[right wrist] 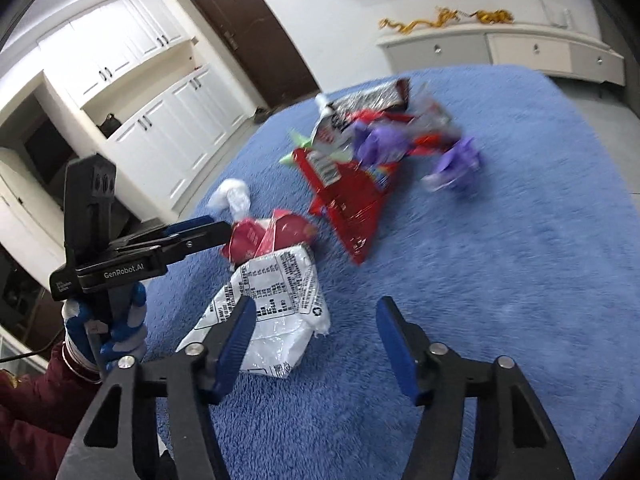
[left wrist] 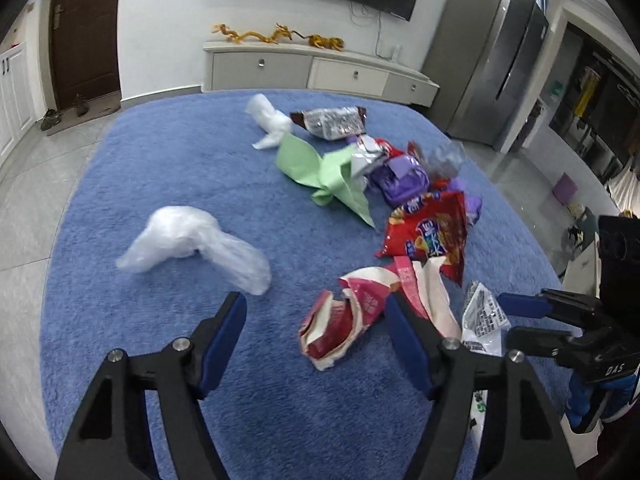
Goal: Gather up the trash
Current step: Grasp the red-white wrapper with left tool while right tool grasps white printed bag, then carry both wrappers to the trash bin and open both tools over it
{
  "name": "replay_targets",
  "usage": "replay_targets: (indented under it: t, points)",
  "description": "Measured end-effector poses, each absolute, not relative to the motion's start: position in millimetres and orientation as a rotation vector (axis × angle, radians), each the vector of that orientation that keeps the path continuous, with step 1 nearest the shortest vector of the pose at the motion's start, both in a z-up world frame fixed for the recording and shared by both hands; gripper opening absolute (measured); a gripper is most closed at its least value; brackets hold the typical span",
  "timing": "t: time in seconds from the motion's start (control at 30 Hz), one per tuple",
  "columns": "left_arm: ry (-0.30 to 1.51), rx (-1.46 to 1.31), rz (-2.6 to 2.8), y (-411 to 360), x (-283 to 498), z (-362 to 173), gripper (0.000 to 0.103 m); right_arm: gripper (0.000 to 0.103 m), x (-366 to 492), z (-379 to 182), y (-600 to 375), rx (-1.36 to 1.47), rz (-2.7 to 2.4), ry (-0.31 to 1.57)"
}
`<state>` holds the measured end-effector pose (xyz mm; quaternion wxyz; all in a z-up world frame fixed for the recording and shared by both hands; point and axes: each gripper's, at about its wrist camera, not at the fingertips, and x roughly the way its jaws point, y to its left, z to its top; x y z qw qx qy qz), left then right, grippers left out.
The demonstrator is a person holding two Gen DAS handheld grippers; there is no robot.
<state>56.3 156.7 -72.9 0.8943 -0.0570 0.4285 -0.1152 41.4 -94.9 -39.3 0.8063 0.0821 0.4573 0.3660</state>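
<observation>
Trash lies scattered on a blue fuzzy cloth (left wrist: 168, 168). My left gripper (left wrist: 316, 312) is open, with a crumpled red-and-white wrapper (left wrist: 352, 320) between its fingers and a clear plastic bag (left wrist: 192, 248) just to its left. My right gripper (right wrist: 316, 316) is open just right of a white printed packet (right wrist: 272, 304); it also shows at the right of the left wrist view (left wrist: 504, 320). Farther off lie a red snack bag (left wrist: 432, 232), green paper (left wrist: 324, 172), purple wrappers (left wrist: 404, 180), a silver foil bag (left wrist: 332, 120) and white crumpled plastic (left wrist: 268, 120).
A white low cabinet (left wrist: 312, 68) with golden dragon figures stands behind the table under a wall TV. A grey fridge (left wrist: 492, 60) stands at the right, a brown door (left wrist: 84, 28) at the left. Grey tile floor surrounds the table.
</observation>
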Motion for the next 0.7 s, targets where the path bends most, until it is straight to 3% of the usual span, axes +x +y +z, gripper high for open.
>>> replay_targets:
  t: [0.1, 0.17, 0.23, 0.7]
  points:
    - [0.913, -0.118, -0.244, 153.7, 62.9, -81.1, 0.059, 0.036, 47.0, -47.5, -91.2, 0.208, 0.821, 1.01]
    - [0.94, -0.135, -0.254, 152.0, 64.0, -87.3, 0.041, 0.024, 44.6, -48.7, -91.1, 0.208, 0.845, 1.013]
    - [0.953, -0.15, -0.267, 150.8, 63.7, -91.0, 0.029, 0.016, 39.8, -46.2, -90.1, 0.195, 0.859, 1.002]
    - [0.797, -0.103, -0.172, 151.3, 19.9, -27.7, 0.027, 0.01, 7.5, -11.4, -153.1, 0.278, 0.756, 0.822]
